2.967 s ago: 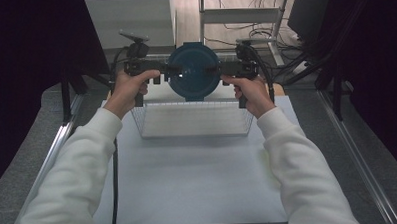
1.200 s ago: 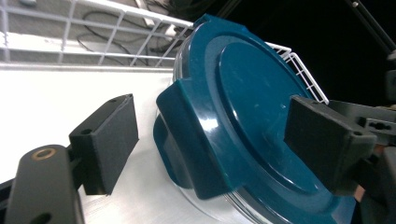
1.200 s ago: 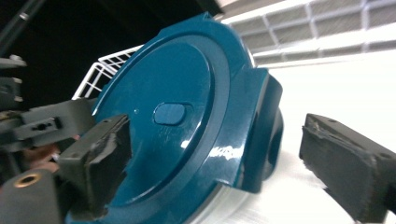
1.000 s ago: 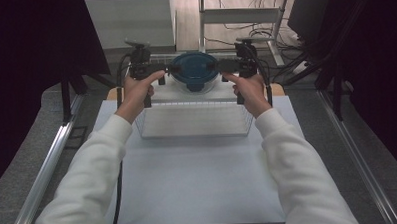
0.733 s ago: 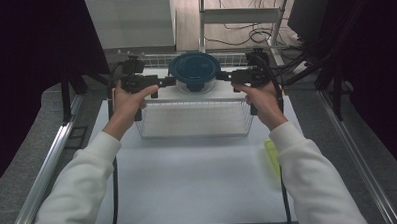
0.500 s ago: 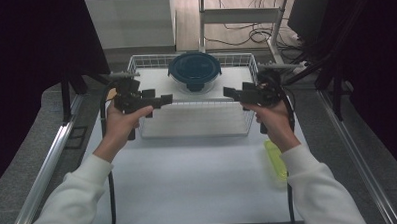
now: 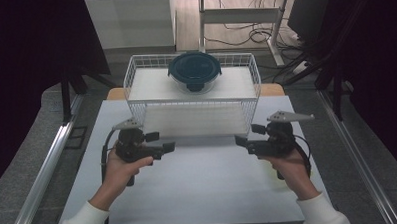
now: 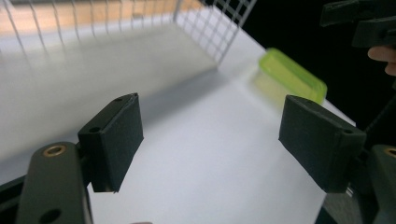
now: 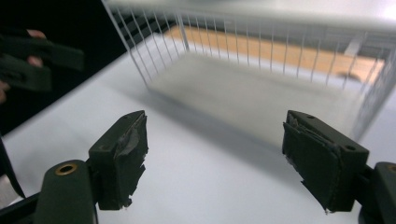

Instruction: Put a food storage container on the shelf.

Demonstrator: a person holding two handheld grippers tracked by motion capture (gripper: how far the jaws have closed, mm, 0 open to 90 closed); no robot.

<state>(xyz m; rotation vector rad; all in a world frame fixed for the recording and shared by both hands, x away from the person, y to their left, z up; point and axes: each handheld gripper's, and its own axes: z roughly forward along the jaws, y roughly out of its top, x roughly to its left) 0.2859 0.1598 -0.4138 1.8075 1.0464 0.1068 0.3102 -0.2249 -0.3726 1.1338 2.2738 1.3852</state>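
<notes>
A lidded bowl (image 7: 194, 70) sits atop the wire rack (image 7: 135, 89), behind both hands.

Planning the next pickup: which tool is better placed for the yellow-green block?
Right. The yellow-green block lies at the table edge near the right tool; the left tool is across the table. Both tools' jaws have just closed slightly, yet stand open, empty.

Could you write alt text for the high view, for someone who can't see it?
A lidded dark blue bowl sits on a white wire rack. Nearer, a person holds the left gripper and right gripper, both empty and open, above the white table.
</notes>
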